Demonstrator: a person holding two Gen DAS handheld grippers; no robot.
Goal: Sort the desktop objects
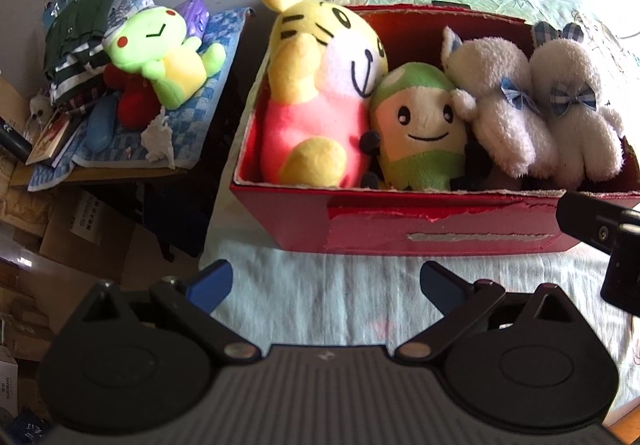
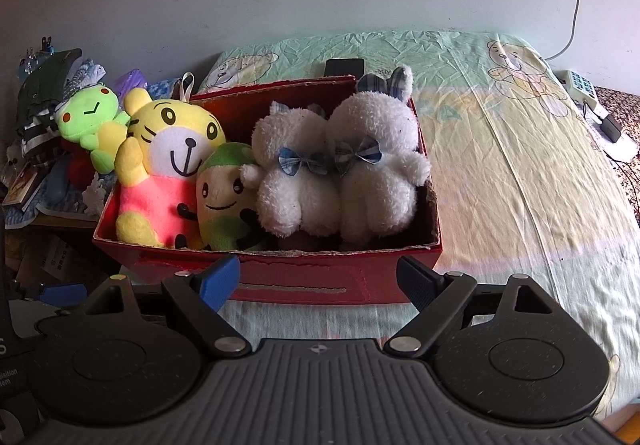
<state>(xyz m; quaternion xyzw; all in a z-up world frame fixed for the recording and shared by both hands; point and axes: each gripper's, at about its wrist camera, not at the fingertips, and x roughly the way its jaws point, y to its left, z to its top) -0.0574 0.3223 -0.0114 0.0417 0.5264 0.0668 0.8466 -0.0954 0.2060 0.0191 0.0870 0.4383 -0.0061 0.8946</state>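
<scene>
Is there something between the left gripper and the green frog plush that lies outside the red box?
Nothing visible blocks it. The left gripper, open, hovers over the sheet before the red box; the green frog plush lies uncovered on the side pile, across a gap.

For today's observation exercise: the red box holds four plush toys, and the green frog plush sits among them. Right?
Not quite. The red box does hold four plush toys, but the green frog plush lies outside it, on the cluttered stand to its left. The left wrist view shows this.
</scene>
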